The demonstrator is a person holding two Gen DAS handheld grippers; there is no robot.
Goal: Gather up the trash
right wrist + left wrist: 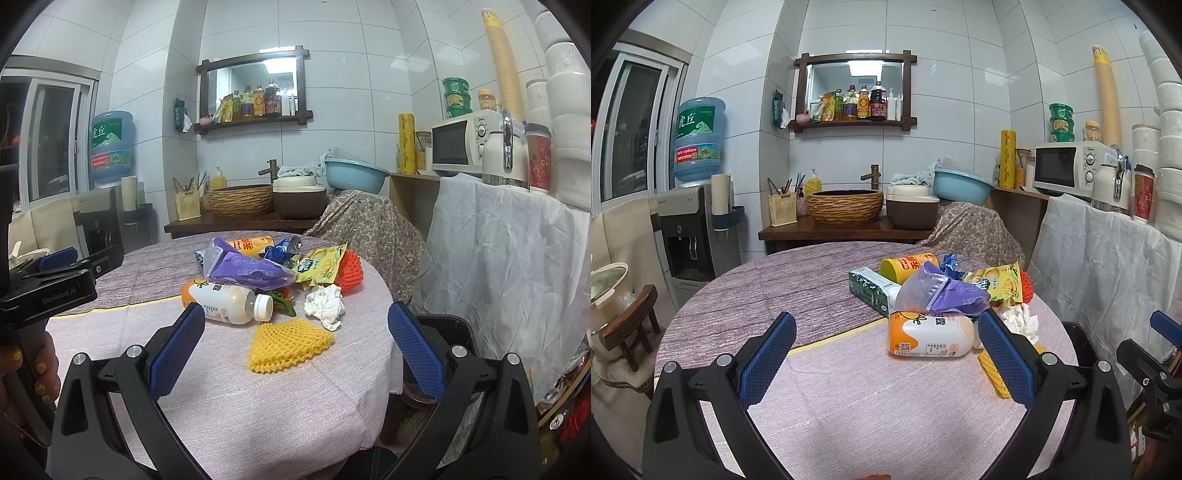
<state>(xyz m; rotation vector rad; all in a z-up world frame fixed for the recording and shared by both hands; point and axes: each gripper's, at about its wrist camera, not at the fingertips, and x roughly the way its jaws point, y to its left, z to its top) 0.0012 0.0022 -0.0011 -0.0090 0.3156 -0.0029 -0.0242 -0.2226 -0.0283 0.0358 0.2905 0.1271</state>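
A heap of trash lies on the round table (820, 398): an orange-and-white bottle (929, 338) on its side, a purple bag (938, 291), a green tissue box (871, 290), a yellow can (908, 266), a yellow snack packet (999, 286) and crumpled tissue (1019, 319). My left gripper (886, 354) is open, just short of the bottle. In the right wrist view the bottle (229, 304), a yellow foam net (288, 345), the tissue (325, 304) and a red foam net (351, 273) lie ahead of my open right gripper (295, 347), which holds nothing.
A dark bin (447, 332) stands beside the table's right edge. A white-draped counter (509, 236) carries a microwave (461, 144) and a kettle. A sink counter (846, 229) is behind the table, a water dispenser (690, 229) at left. A hand (29, 369) holds the left gripper's handle.
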